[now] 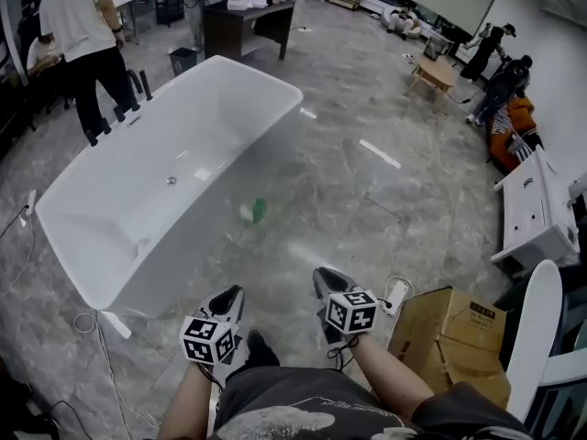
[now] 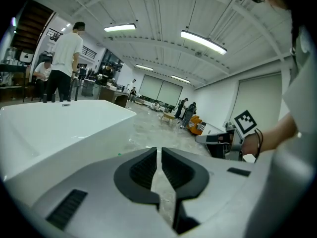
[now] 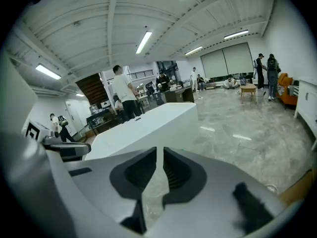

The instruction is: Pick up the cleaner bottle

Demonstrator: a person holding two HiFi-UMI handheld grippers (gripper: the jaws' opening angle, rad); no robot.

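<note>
The cleaner bottle (image 1: 254, 211), a small green and white thing blurred in the head view, lay low on the grey marble floor (image 1: 367, 200) just beside the right-hand outer wall of a long white bathtub (image 1: 183, 246); whether it touched that wall could not be told. It was well ahead of both grippers, which were held side by side near the person's body, near the bottom of the head view. The left gripper (image 1: 231, 296) had its marker cube (image 1: 209, 339) close to the wrist, and its own view showed its jaws drawn narrow, only a thin slit of floor between the dark ribbed pads (image 2: 141, 170), with nothing in them. The right gripper (image 1: 326, 278), with its own cube (image 1: 351, 312), was in the same state: in the right gripper view its pads (image 3: 176, 172) stood nearly together and gripped nothing. Both pointed toward the tub's near end and the floor to the right of it. An open cardboard box (image 1: 449, 337) sat on the floor near the person's right arm, and a white cabinet (image 1: 532, 214) stood further right. At the far left, beyond the tub, a person in a white shirt (image 1: 78, 26) stood with their back turned, and a dark desk (image 1: 248, 21) stood at the far side of the room.
</note>
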